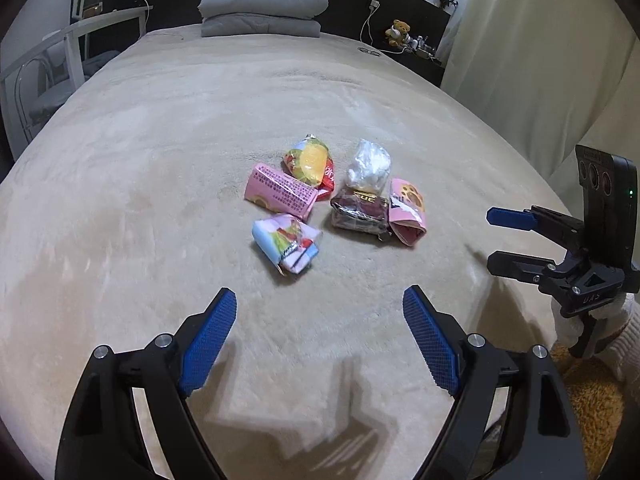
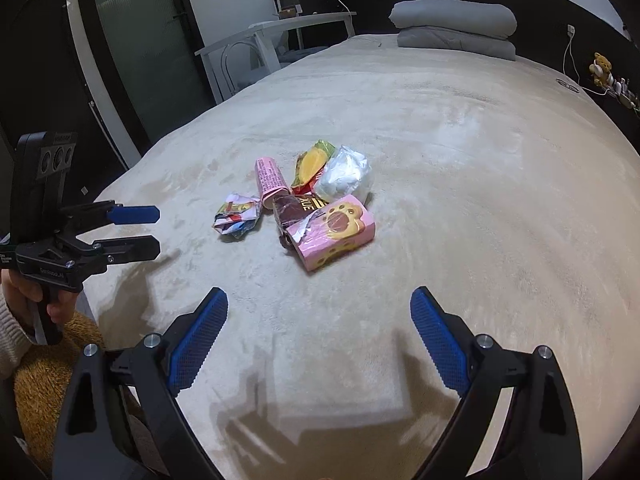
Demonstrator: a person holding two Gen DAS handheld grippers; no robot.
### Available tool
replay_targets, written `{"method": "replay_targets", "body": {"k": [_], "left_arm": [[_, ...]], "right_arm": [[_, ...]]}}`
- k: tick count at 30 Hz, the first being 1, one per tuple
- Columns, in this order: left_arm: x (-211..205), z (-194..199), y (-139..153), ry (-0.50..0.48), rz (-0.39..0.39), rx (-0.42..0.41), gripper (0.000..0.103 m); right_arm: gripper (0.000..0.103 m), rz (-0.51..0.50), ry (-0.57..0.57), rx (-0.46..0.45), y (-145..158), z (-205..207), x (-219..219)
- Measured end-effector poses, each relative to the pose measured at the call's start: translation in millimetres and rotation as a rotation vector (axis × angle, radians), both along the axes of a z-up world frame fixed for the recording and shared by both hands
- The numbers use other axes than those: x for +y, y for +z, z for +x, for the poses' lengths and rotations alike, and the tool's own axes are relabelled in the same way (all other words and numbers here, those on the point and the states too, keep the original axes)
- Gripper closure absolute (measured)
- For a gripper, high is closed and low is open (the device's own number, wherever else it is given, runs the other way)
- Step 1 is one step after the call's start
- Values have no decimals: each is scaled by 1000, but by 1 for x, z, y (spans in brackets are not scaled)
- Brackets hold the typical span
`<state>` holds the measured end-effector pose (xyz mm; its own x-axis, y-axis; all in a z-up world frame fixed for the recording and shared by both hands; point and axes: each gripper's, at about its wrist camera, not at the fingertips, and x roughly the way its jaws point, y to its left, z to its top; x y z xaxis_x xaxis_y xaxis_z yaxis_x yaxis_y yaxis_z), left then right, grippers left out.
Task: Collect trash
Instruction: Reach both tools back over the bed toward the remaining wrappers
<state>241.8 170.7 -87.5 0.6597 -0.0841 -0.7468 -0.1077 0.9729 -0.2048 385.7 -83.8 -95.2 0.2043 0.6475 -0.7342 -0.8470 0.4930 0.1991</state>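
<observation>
**Both grippers spread above the bed, trash pile ahead**

Nearest your left camera, the left gripper (image 1: 320, 304) hangs over the bed (image 1: 160, 160) with its blue pads (image 1: 208, 344) wide apart and nothing between them. Your right gripper (image 2: 320, 304) is likewise spread and empty; from the left view it appears at the bed's right edge (image 1: 490, 240), jaws parted.

The trash lies in a loose pile mid-bed, well ahead of both tools. Closest to the left gripper is a crumpled wrapper (image 1: 287, 244), apart from the rest. Behind it lies a pink box (image 1: 280, 195) printed with text, touching a yellow snack bag (image 1: 310, 164). To the right, a white plastic bag (image 1: 370, 168) rests against a dark packet (image 1: 358, 212), which touches a pink paw-print carton (image 1: 406, 210).

In the right view the paw-print carton (image 2: 334, 232) lies nearest, tilted, its torn end toward the dark packet (image 2: 290, 208). Folded grey bedding (image 1: 262, 10) sits at the bed's head.
</observation>
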Motion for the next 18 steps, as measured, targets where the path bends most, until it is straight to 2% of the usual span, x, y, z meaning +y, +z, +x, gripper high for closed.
{"method": "replay_targets", "body": {"k": [9,15,18], "left_arm": [[15,48,-27,-84,77,15,19],[27,67,-44,-122,99,34,19],[31,72,-48,-146,86,24,19]], "right_arm": [[11,-30,49,-37,-21,32,33],[11,-36,92,-46,-30,43,49],[12,-32,112,-33,-34,48,54]]}}
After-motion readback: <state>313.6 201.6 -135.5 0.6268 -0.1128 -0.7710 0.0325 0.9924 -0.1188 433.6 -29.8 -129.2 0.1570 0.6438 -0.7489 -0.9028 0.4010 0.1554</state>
